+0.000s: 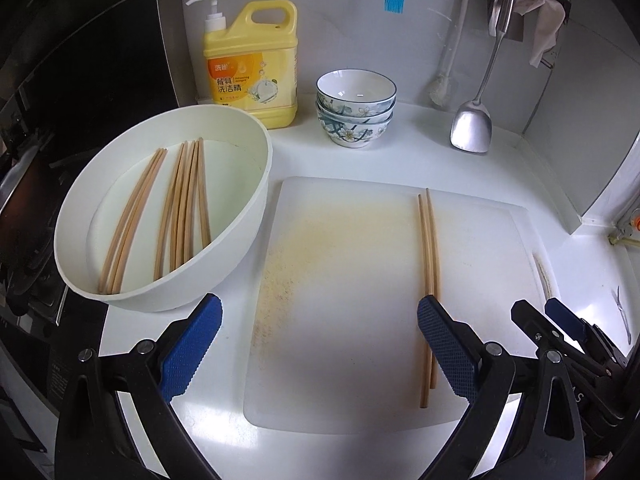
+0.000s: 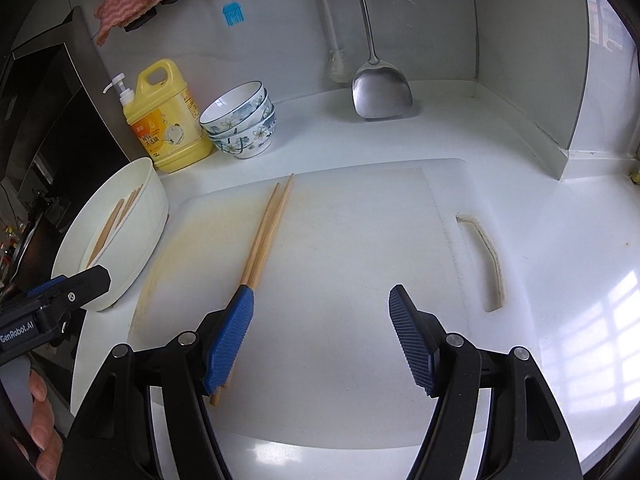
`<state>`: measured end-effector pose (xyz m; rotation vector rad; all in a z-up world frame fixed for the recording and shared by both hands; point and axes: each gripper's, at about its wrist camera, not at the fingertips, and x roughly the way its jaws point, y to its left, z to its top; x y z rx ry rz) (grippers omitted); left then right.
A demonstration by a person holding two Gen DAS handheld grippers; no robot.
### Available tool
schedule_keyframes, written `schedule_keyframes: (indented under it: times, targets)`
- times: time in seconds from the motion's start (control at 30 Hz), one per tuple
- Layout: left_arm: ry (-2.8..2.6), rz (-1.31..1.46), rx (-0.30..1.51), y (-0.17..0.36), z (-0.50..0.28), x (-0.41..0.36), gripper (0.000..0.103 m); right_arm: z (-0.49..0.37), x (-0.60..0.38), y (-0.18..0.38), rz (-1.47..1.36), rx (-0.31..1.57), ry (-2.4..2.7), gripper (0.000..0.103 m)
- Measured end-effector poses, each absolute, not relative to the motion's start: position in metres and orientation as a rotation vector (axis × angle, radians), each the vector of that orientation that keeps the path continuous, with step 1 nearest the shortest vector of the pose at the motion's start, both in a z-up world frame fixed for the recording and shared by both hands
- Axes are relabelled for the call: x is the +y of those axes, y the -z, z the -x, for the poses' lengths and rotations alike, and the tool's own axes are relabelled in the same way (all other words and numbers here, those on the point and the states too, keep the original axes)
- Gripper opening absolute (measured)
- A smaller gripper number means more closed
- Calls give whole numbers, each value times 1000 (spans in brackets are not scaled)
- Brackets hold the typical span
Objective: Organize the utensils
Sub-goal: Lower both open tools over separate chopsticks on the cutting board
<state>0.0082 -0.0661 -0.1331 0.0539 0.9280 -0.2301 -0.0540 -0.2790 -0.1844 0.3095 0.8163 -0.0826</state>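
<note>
both grippers open and empty. chopstick pair (image 2: 266,236) lies lengthwise up the cutting board (image 2: 360,240), beside the right gripper (image 2: 320,336) at its left finger; left gripper (image 1: 320,344) brackets bare board, bowl (image 1: 248,200) upper left.

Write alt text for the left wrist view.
A pair of wooden chopsticks lies on a white cutting board, beside the open left tool. A white basin at left holds more chopsticks.
</note>
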Motion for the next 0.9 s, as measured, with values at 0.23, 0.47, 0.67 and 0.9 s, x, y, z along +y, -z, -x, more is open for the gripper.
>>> schedule_keyframes:
  times: [0.23,0.47,0.67,0.9]
  targets:
    - [269,-29,881,151,-25,-59,96,30,-256,210,-249,812,88,67]
    - [284,-50,847,155,-30,-54,96,18,-246,221,-240,815,142,67]
    - [296,-16,865,161,-38,-49,96,10,-241,226,-197,823,182,67]
    - [308,-13,873,165,-42,-50,96,6,-233,226,-135,820,198,67]
